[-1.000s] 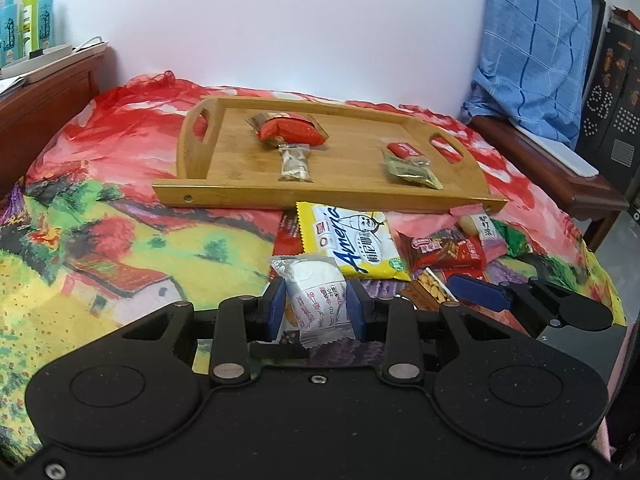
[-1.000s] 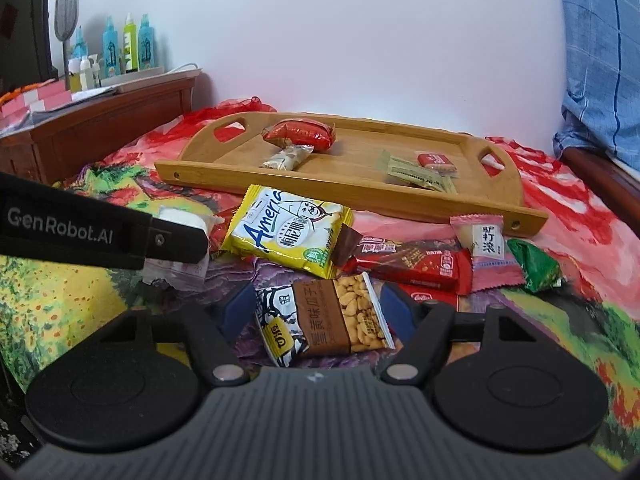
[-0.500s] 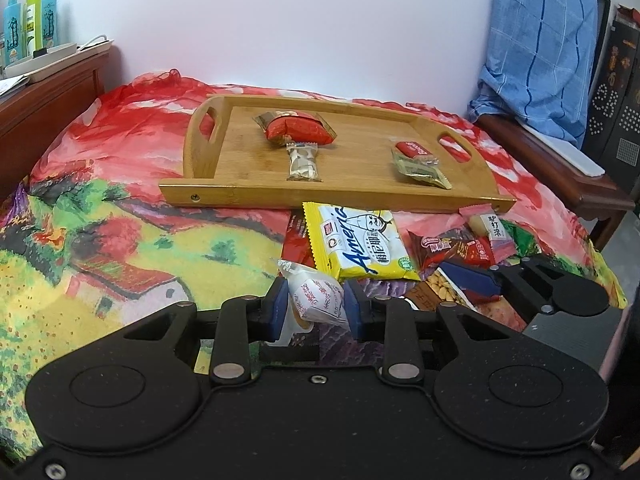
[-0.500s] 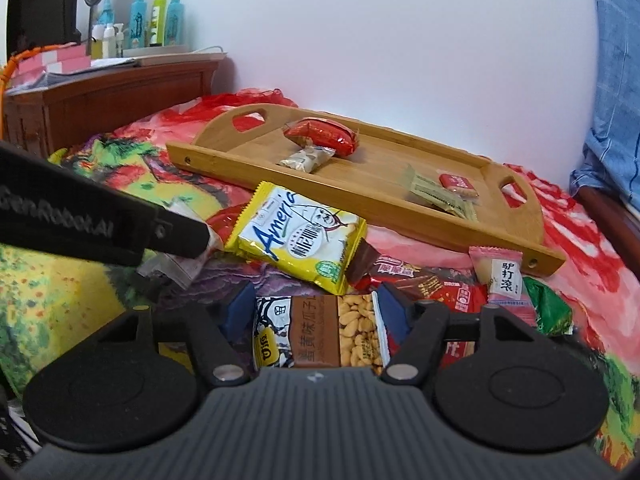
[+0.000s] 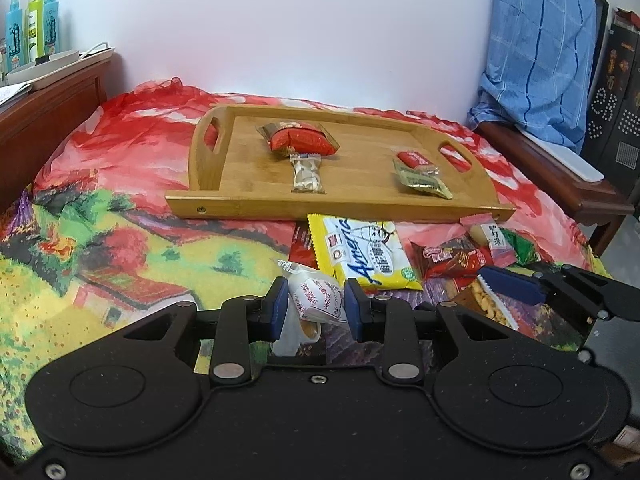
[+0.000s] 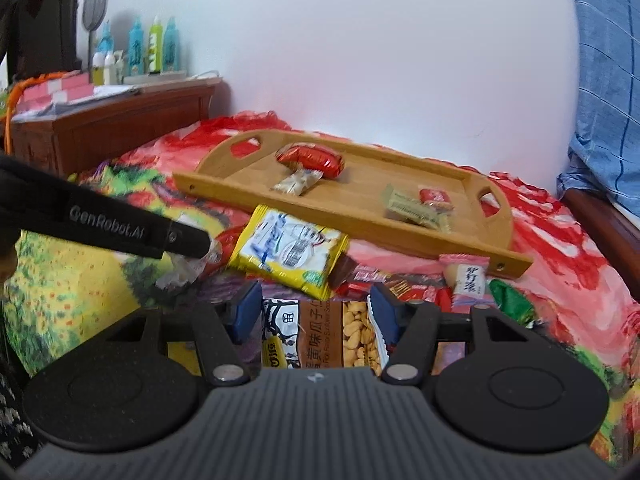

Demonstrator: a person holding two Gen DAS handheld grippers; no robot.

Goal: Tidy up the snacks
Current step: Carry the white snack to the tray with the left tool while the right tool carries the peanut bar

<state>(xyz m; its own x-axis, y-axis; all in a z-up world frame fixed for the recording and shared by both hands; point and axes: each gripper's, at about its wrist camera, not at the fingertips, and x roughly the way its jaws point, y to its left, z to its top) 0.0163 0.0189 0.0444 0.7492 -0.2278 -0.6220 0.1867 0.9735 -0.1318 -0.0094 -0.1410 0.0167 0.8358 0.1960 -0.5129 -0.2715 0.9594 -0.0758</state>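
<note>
My left gripper (image 5: 316, 306) stays clamped on the white packet (image 5: 318, 300), now crumpled narrower. My right gripper (image 6: 316, 312) is closing on the peanut packet (image 6: 320, 332) — its lower end hidden behind the housing — short of the tray's (image 6: 352, 236) near edge.

left gripper (image 5: 316, 307): I had a black speckled body, blue pads, silver screws | right gripper (image 6: 316, 312): my shell was ribbed grey, arms black, pads blue | "GenRobot.AI" in grey lettering
</note>
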